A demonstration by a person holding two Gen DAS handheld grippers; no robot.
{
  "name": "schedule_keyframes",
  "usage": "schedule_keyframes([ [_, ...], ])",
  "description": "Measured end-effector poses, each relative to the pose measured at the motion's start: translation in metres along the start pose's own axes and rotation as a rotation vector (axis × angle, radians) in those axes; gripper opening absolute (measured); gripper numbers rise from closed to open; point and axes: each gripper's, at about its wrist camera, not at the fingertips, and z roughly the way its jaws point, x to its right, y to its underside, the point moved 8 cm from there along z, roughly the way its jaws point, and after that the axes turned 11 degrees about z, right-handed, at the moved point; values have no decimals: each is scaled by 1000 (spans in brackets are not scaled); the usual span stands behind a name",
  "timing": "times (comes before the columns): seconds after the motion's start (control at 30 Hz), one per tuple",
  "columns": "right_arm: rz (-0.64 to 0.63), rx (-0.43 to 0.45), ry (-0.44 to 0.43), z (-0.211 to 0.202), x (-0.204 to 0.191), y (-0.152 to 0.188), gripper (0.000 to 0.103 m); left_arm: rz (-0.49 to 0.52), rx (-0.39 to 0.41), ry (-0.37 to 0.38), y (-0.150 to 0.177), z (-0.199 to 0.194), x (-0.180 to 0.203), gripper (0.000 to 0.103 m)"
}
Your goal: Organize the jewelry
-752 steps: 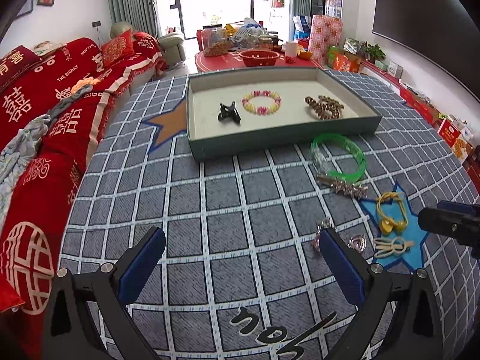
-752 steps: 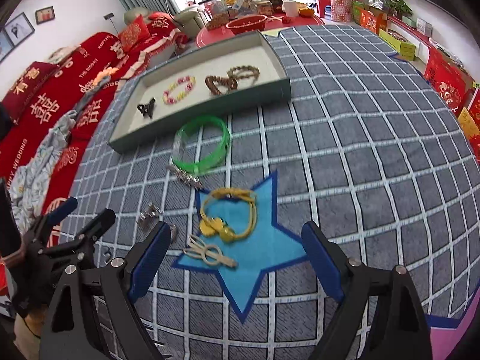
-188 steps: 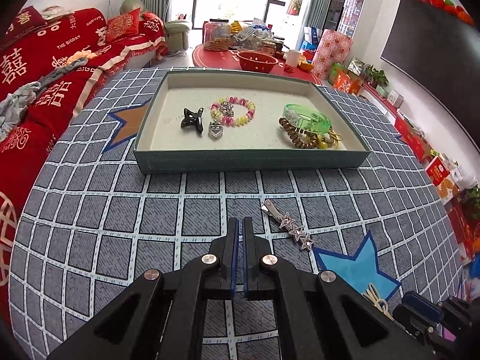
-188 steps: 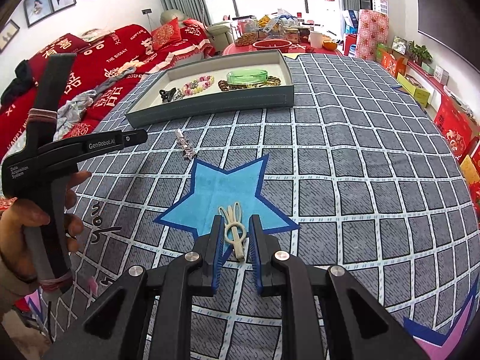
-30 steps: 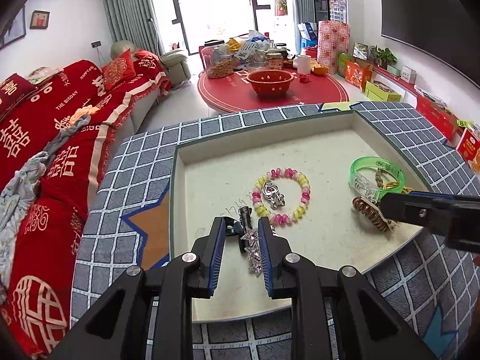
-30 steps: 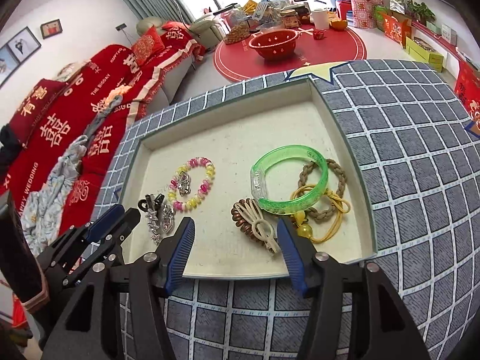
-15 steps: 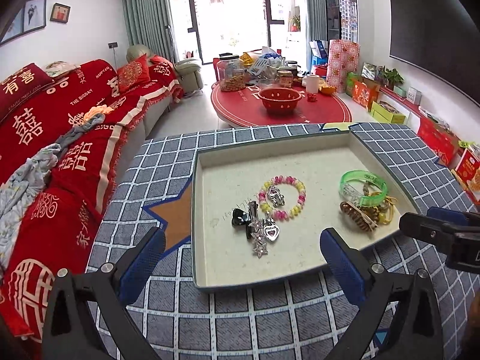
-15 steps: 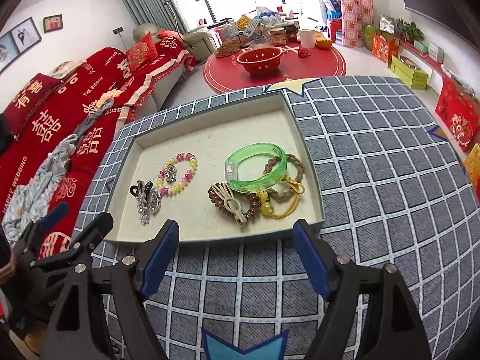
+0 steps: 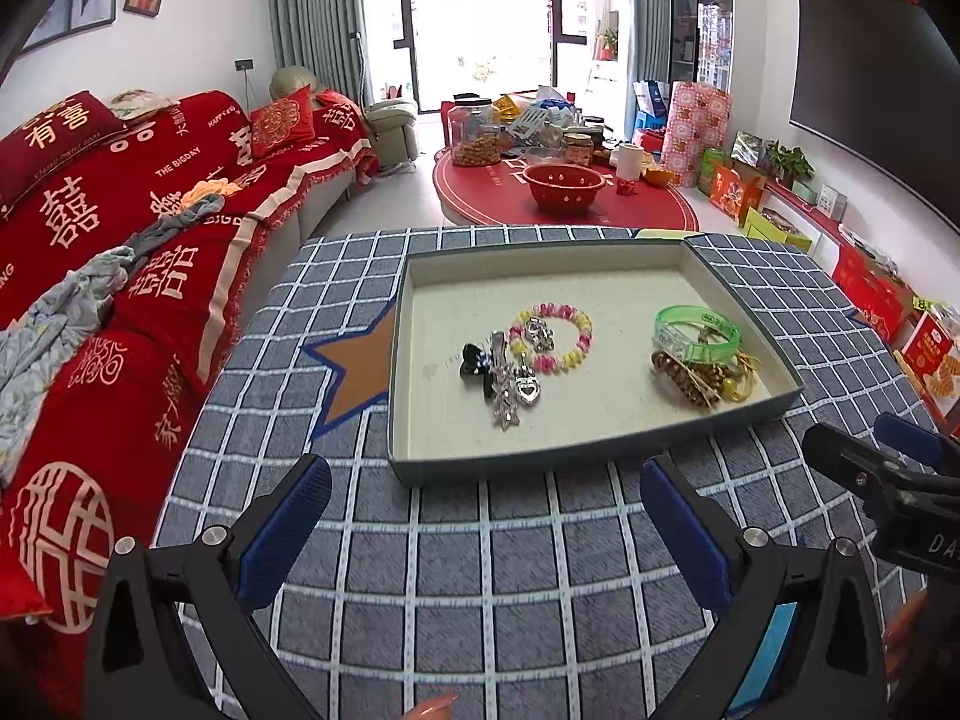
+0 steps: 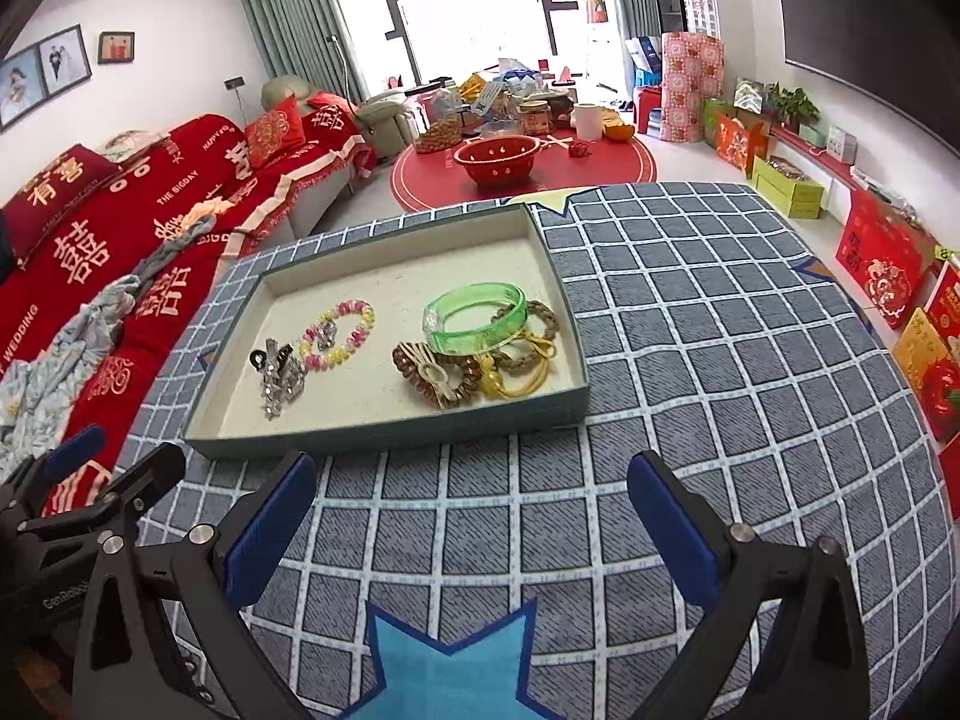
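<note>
Two jewelry clusters (image 9: pixel 510 366) (image 9: pixel 702 354) inside teal tray (image 9: pixel 540 462).

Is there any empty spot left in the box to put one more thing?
Yes. The tray is bare along its far wall, behind the bead bracelet and green bangle, and in the near strip between the silver clips and brown hair tie. The near right corner is crowded, the bangle lying on the tangled ties.

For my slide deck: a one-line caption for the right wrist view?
Open right gripper above checked cloth, facing tray holding jewelry.
</note>
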Motion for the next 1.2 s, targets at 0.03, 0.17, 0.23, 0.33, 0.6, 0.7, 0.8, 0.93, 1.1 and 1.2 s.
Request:
schedule_keyframes([
  [0.03, -9, 2, 8, -2, 0, 3, 103, -8, 5, -2, 2, -3, 1, 103],
  [0.17, -43, 15, 36, -12, 2, 12, 103, -22, 27, -38, 13, -15, 2, 103],
  [0.23, -49, 27, 35, -16, 1, 15, 103, -25, 36, -53, 18, -20, 3, 103],
  [0.33, -65, 42, 40, -23, -1, 19, 103, -35, 35, -54, 26, -23, 5, 103],
  [0.6, -119, 80, 65, -34, -8, 25, 103, -39, 50, -89, 35, -32, 8, 103],
  [0.7, -124, 83, 70, -37, -7, 27, 103, -42, 50, -92, 36, -33, 8, 103],
  [0.8, -122, 85, 70, -37, -7, 27, 103, -44, 51, -95, 37, -35, 8, 103],
  [0.93, -122, 86, 69, -38, -6, 28, 103, -36, 54, -100, 37, -36, 9, 103],
  [1.1, -122, 84, 67, -38, -6, 28, 103, -33, 52, -98, 36, -36, 10, 103],
  [1.2, -122, 84, 67, -39, -6, 28, 103, -31, 53, -99, 37, -36, 11, 103],
])
